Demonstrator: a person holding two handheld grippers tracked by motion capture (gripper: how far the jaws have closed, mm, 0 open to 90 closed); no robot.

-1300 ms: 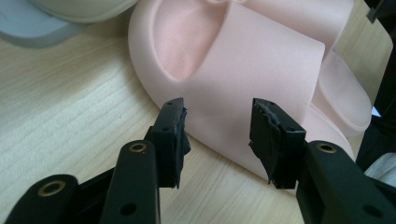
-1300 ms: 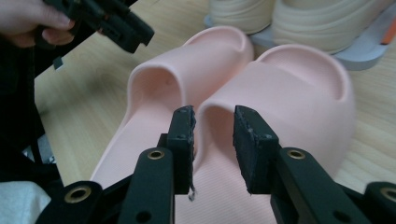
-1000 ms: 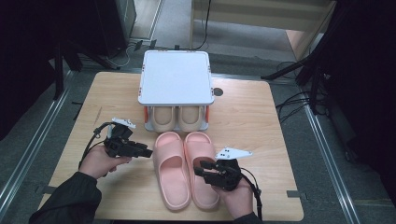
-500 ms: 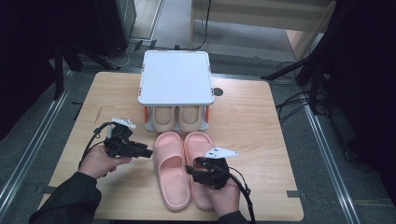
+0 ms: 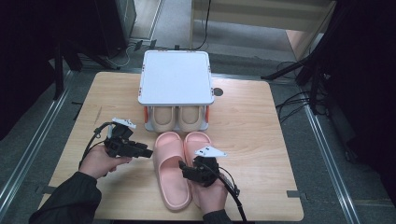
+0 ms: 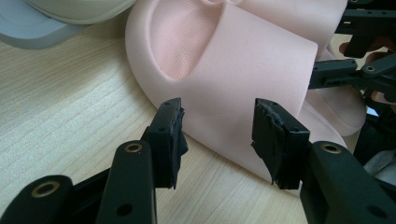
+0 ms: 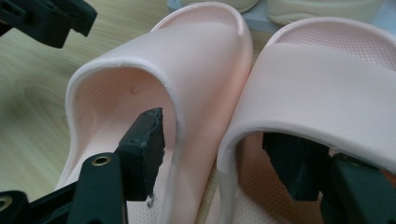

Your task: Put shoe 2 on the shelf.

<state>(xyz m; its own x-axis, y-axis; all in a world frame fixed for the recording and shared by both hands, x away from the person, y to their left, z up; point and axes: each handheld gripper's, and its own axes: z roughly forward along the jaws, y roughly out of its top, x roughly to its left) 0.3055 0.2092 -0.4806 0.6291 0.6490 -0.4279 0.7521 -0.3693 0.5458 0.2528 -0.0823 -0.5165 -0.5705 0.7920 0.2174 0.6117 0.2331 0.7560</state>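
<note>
Now the right gripper (image 5: 186,169) had just opened wide, one jaw inside each of the two pink slippers (image 5: 172,163) on the table (image 5: 247,135), not squeezing. Nearby, the left gripper (image 5: 148,153) sat open beside them.

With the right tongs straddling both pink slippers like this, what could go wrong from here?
The right tongs have just been opening, with one jaw inside each pink slipper: left slipper, right slipper. Closing would likely pinch both inner straps together and drag the pair unevenly. The open left tongs hover beside the left slipper; pushing in may shove it askew. The beige slippers under the white rack sit close ahead, so sliding forward may bump them.
</note>
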